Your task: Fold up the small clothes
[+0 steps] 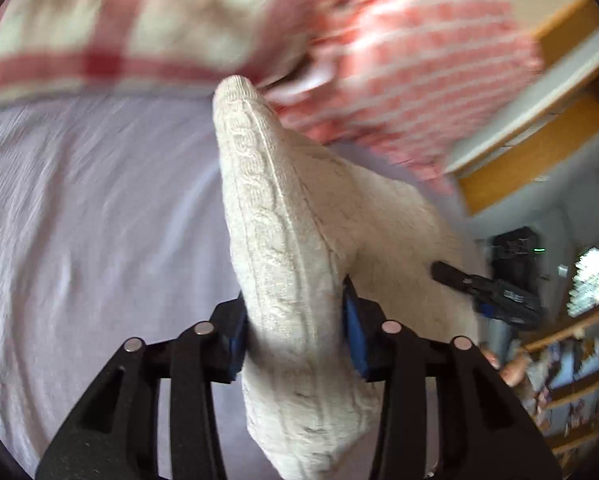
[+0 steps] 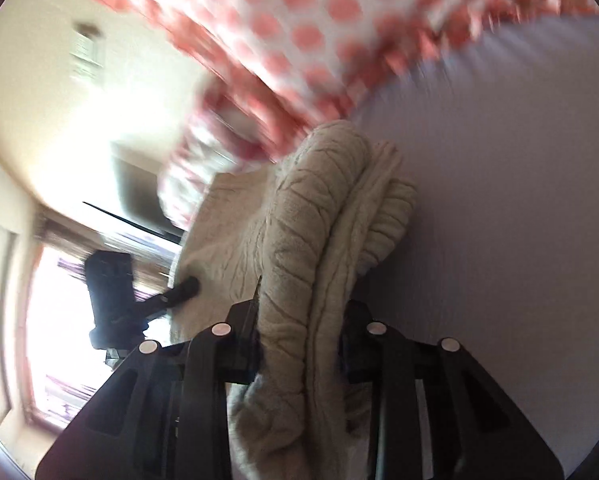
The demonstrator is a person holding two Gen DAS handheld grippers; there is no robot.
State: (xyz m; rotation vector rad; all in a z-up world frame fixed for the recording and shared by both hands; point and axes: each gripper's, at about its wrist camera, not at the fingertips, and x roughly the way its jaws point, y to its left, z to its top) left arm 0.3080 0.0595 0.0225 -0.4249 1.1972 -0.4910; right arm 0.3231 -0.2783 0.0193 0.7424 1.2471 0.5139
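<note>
A cream cable-knit garment (image 1: 283, 216) hangs stretched between both grippers above a lilac bed sheet (image 1: 79, 220). My left gripper (image 1: 295, 332) is shut on one bunched edge of it. My right gripper (image 2: 299, 332) is shut on another bunched edge of the same knit (image 2: 319, 208). The right gripper also shows in the left wrist view (image 1: 495, 292), touching the far side of the knit. The left gripper shows in the right wrist view (image 2: 179, 292) at the knit's left edge. Both views are blurred by motion.
Red-and-white patterned bedding (image 1: 411, 60) lies at the head of the bed, a checked pillow (image 1: 119, 28) beside it. The dotted cover (image 2: 299, 32) shows in the right view. A wooden shelf (image 1: 539, 148) and a bright window (image 2: 59, 320) lie beyond the bed.
</note>
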